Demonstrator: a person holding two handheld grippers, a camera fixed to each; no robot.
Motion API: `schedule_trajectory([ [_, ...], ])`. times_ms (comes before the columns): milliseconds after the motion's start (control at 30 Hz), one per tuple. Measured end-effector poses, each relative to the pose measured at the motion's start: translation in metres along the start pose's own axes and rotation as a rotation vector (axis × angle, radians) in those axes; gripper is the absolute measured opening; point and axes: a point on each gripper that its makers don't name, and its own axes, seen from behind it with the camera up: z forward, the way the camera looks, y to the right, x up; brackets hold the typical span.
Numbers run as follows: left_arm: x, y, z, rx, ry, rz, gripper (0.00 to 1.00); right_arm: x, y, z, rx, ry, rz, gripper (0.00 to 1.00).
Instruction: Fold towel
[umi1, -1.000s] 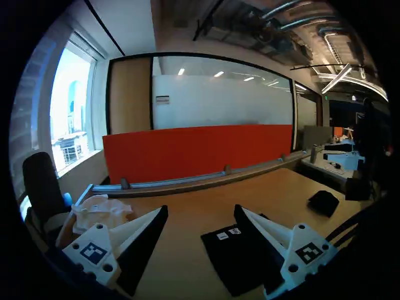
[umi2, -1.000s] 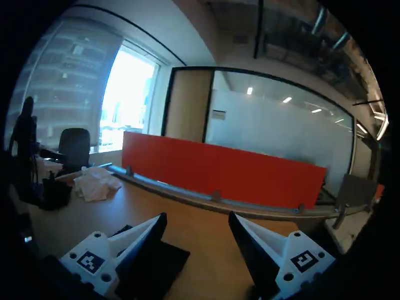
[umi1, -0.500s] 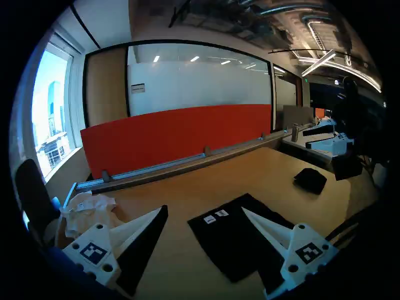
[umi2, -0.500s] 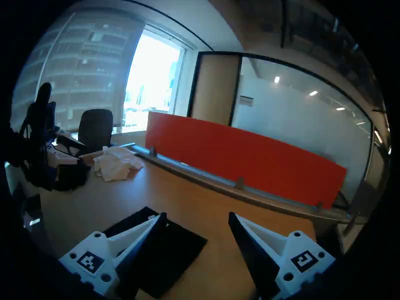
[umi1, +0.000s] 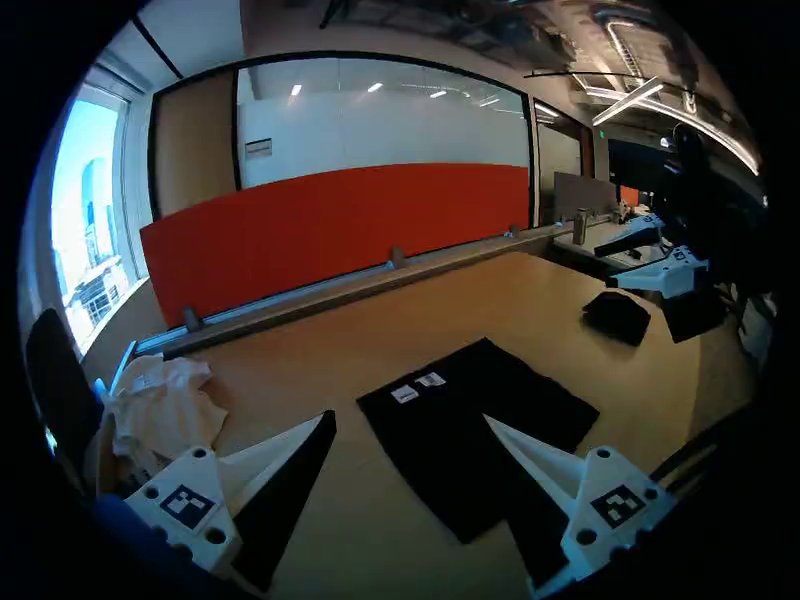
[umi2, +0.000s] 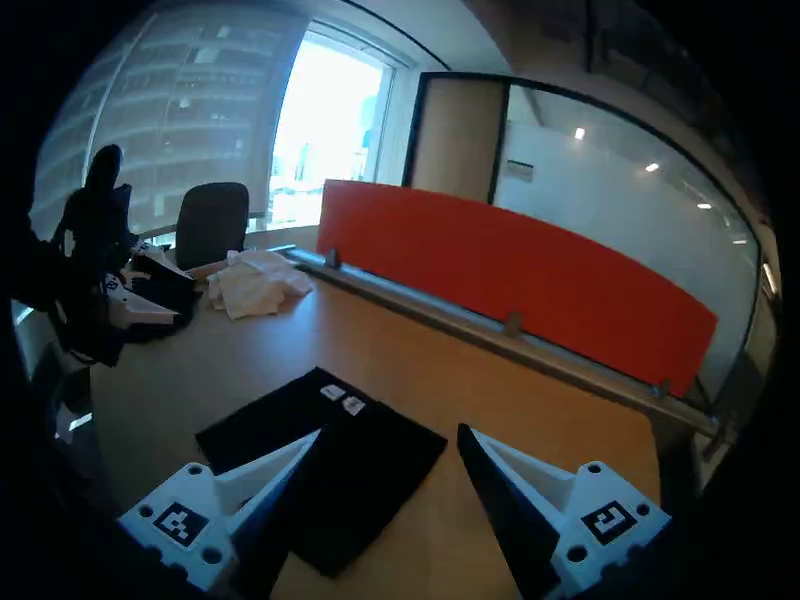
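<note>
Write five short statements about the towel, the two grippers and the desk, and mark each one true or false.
1. The black towel lies flat on the desk. True.
2. The left gripper is shut on the towel. False: its fingers stand apart and hold nothing.
3. Two white tags sit on the towel. True.
4. The crumpled cloth at the desk's edge is black. False: it is white.
5. The right gripper is open. True.
</note>
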Motion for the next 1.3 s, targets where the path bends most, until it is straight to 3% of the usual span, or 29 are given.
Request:
schedule_trajectory([
  [367,-0.062,0.020,0.024,-0.045,-0.102,0.004,0.98,-0.056,-0.015,0.021,0.034,-0.074,-0.001,0.95],
  [700,-0.111,0.036,0.042,-0.087,-0.189,0.043,0.98,-0.114,-0.030,0.035,0.079,-0.166,-0.014,0.95],
  [1300,-0.177,0.063,0.057,-0.164,-0.329,0.078,0.98,-0.191,-0.057,0.035,0.154,-0.318,-0.042,0.95],
])
